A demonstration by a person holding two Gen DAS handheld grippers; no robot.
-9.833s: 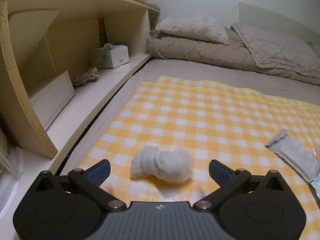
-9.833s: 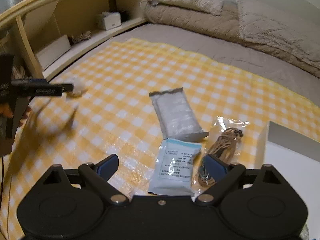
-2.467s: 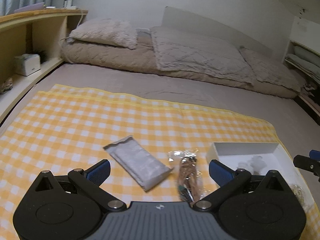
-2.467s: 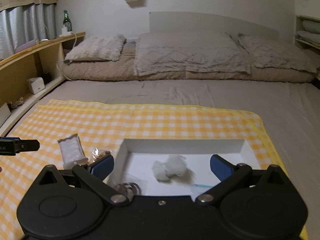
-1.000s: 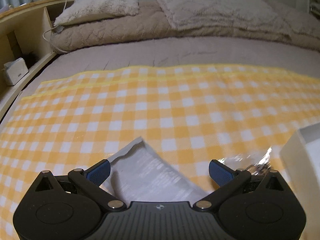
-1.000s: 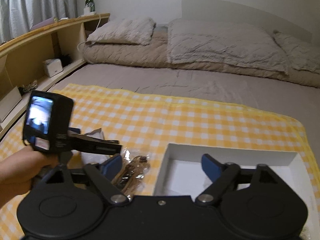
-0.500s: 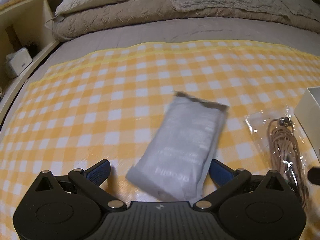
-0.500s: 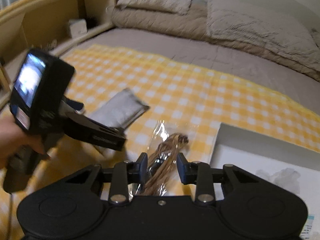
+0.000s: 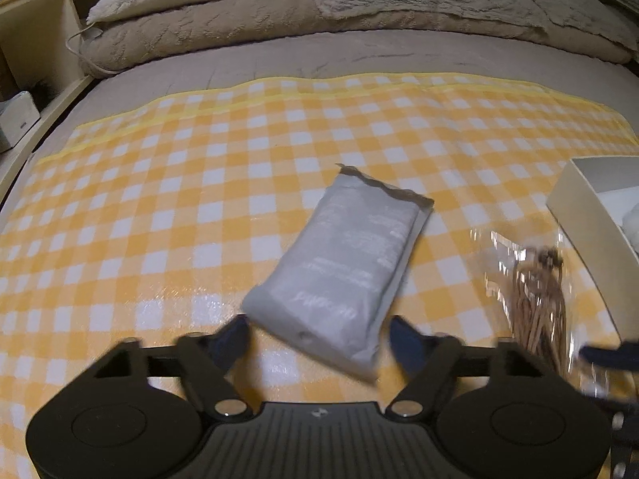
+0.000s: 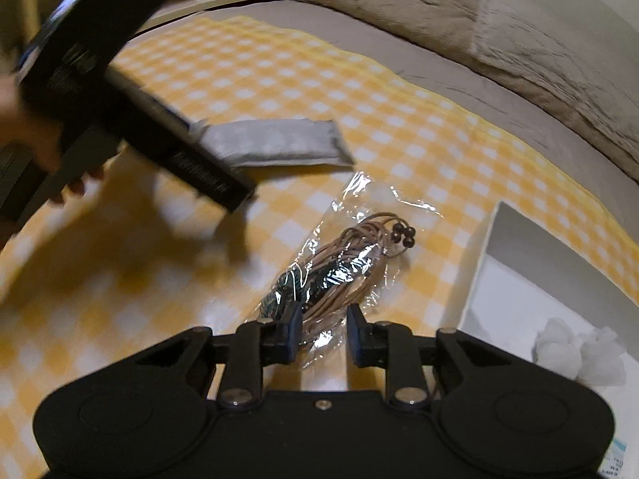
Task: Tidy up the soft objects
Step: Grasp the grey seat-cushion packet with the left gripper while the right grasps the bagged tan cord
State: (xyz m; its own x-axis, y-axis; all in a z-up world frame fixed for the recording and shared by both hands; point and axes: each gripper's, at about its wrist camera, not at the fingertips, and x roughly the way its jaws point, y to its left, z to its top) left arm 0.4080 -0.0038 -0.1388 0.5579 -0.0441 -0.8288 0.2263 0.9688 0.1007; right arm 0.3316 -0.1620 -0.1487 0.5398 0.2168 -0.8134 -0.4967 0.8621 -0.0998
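Note:
A grey pouch [image 9: 343, 263] lies slanted on the yellow checked cloth [image 9: 159, 199]. My left gripper [image 9: 319, 339] straddles its near end. The jaws are closing, with the blurred pads just outside the pouch's edges. In the right wrist view the pouch [image 10: 271, 141] shows behind the left gripper, which a hand [image 10: 24, 131] holds. A clear bag of brown cord [image 10: 343, 263] lies beside the white box [image 10: 475, 279]. My right gripper [image 10: 323, 331] is shut on the bag's near end. The bag [image 9: 539, 295] also appears at the right of the left wrist view.
White cotton tufts [image 10: 579, 351] sit inside the box, whose wall [image 9: 579, 207] stands at the right. Beige pillows and quilts [image 9: 359, 0] fill the far side. A wooden shelf [image 9: 32, 40] runs along the left. The cloth left of the pouch is bare.
My left jaws have narrowed from wide open to the pouch's edges. The right gripper has sunk and rolled toward the cord bag, and its jaws have drawn in onto it.

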